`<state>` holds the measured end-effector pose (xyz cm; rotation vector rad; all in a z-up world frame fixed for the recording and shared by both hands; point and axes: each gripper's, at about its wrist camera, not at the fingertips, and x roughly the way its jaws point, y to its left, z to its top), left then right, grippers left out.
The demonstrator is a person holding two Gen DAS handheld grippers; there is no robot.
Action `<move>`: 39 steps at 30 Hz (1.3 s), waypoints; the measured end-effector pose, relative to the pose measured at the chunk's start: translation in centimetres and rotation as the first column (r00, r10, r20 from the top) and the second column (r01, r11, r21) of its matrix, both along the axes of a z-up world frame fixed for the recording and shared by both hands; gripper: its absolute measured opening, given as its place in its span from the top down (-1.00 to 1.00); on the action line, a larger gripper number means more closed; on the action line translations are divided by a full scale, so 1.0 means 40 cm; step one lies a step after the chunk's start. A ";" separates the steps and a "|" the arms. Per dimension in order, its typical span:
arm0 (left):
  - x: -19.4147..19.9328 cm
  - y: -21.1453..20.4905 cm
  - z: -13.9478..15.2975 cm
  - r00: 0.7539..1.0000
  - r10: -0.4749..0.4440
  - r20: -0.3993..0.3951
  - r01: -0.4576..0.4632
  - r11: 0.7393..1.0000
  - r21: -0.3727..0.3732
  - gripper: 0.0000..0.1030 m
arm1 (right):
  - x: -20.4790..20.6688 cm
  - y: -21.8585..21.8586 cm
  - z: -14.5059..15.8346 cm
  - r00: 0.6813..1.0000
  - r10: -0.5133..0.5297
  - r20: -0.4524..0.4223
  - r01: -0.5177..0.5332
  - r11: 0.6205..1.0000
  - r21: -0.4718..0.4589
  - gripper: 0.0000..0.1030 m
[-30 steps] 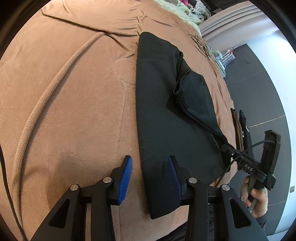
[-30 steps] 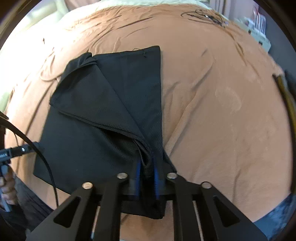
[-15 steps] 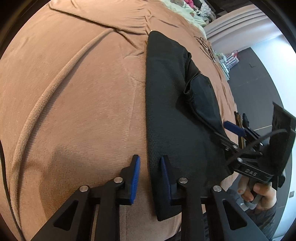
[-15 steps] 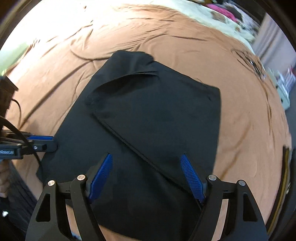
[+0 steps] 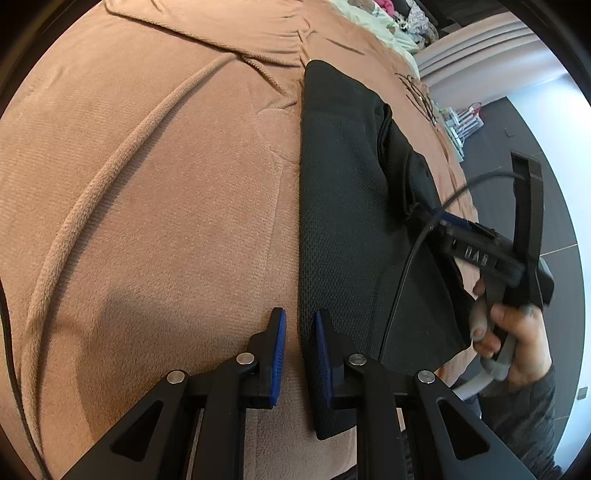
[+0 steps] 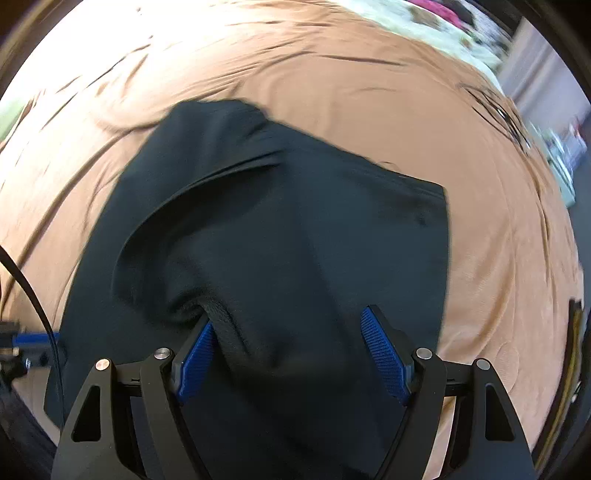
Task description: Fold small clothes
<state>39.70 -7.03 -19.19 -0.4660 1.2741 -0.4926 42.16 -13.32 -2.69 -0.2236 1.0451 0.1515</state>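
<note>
A black garment [image 5: 343, 206] lies partly folded on the brown blanket [image 5: 147, 184]. My left gripper [image 5: 299, 354] sits at the garment's near left edge. Its jaws are closing, with the edge between them and a narrow gap still showing. From the right wrist view the garment [image 6: 295, 229] fills the middle, with a folded flap on top. My right gripper [image 6: 291, 354] hovers open and wide over the garment's near part. Its left pad [image 6: 195, 354] touches a bunched hem. The left view shows the right gripper [image 5: 454, 225] from the side, held by a hand [image 5: 513, 332].
The blanket [image 6: 369, 92] is creased and stretches far to the left and back. A tangle of dark cable [image 5: 417, 92] lies at its far right. Light bedding [image 5: 388, 29] is beyond. The bed's right edge drops to a grey floor [image 5: 546, 184].
The right gripper let go of the garment's corner, opened wide and moved left across the garment, leaving the flap folded over. The left jaws narrowed around the garment's edge.
</note>
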 end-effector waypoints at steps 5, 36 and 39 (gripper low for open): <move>0.000 -0.012 0.003 1.000 0.004 0.002 -0.004 1.000 0.012 0.63 | 0.047 -0.101 -0.001 0.993 -0.113 0.028 0.112 0.993 0.028 -0.46; 0.120 -0.071 0.109 0.998 0.037 0.056 -0.043 0.993 0.107 0.60 | 0.079 -0.186 -0.023 0.998 0.030 0.061 -0.036 0.994 0.103 -0.49; 0.149 -0.081 0.104 0.998 0.036 0.052 -0.042 0.990 0.133 0.60 | 0.125 -0.190 -0.045 0.998 0.020 0.055 -0.026 0.993 0.111 -0.49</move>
